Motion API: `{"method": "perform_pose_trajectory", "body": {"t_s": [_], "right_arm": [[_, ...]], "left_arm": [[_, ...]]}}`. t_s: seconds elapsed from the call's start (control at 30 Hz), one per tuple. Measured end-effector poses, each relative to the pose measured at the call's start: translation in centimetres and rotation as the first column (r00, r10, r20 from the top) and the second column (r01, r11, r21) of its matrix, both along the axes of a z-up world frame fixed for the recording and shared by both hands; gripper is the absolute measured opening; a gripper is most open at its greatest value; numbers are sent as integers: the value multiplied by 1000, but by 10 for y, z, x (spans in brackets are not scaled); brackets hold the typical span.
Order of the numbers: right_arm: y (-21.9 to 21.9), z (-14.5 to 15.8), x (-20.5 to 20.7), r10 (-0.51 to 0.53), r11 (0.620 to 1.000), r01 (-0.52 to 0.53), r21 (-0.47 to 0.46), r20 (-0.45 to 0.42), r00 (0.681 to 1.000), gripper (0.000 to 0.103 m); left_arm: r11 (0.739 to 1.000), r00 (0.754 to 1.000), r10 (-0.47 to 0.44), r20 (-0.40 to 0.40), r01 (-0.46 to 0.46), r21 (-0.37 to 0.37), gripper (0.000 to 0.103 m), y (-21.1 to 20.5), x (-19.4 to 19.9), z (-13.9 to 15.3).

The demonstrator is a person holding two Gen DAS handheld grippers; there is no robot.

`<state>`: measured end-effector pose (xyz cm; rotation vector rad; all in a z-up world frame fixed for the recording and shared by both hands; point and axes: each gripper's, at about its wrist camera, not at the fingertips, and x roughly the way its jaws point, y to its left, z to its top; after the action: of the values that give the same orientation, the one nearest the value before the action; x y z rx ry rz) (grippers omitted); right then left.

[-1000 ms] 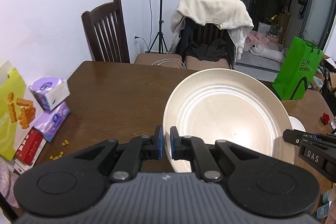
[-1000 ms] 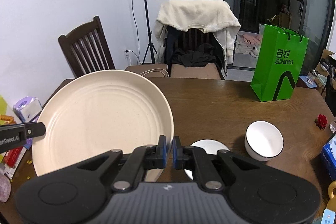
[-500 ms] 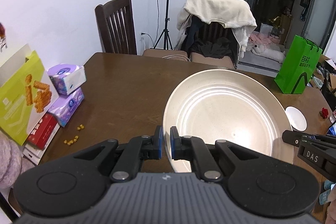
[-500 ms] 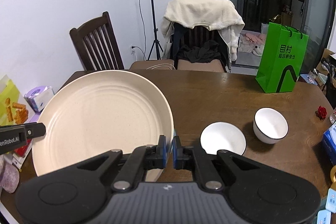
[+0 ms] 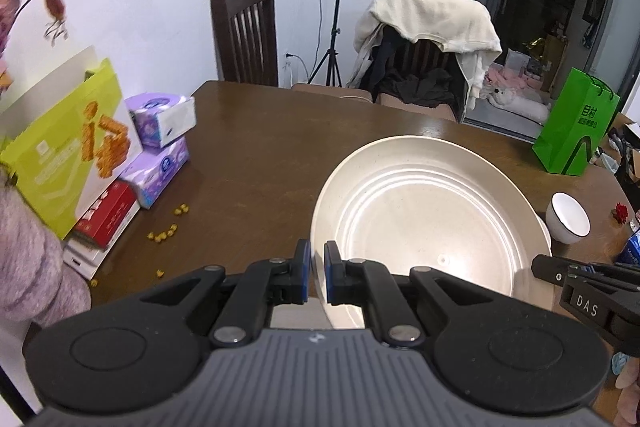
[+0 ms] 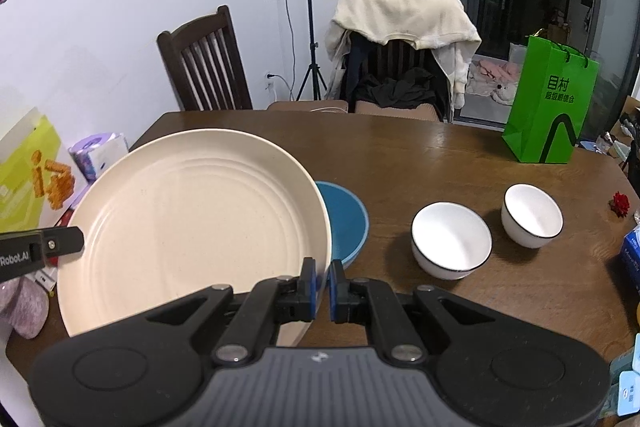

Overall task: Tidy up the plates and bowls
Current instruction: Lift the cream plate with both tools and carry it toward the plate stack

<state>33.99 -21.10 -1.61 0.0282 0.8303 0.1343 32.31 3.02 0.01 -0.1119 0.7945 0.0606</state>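
Here both claws are clenched on opposite edges of the big cream plate (image 6: 192, 227), presumably because a dish this wide and shallow would tip from a single pinch. The left claw (image 5: 316, 277) grips its rim at the lower centre of the left wrist view, and the right claw (image 6: 323, 283) grips the other edge at the lower centre of the right wrist view. The plate fills the middle left of that frame, held tilted above the tabletop (image 6: 420, 155), and it covers part of a blue plate (image 6: 346, 223) lying just behind it, likely the base it should be stacked with. Two white bowls (image 6: 451, 239) stand side by side at the right centre, near each other and clear of the plates.
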Motion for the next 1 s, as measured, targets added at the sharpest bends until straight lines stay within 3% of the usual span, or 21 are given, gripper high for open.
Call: {"method": "perform_pose_trajectory", "body": {"t_s": [0.43,1.0], "right_arm": [[35,-22,-22,48,999,-49,-4,-34,998,7],[62,-58,-27,95,995,-98,-28,-101,990,7]], "left_arm": [[999,999,43,-33,-43,3,8,31,-26,-22],[998,994,66,-87,-65,14,8,54,-33,-57]]}}
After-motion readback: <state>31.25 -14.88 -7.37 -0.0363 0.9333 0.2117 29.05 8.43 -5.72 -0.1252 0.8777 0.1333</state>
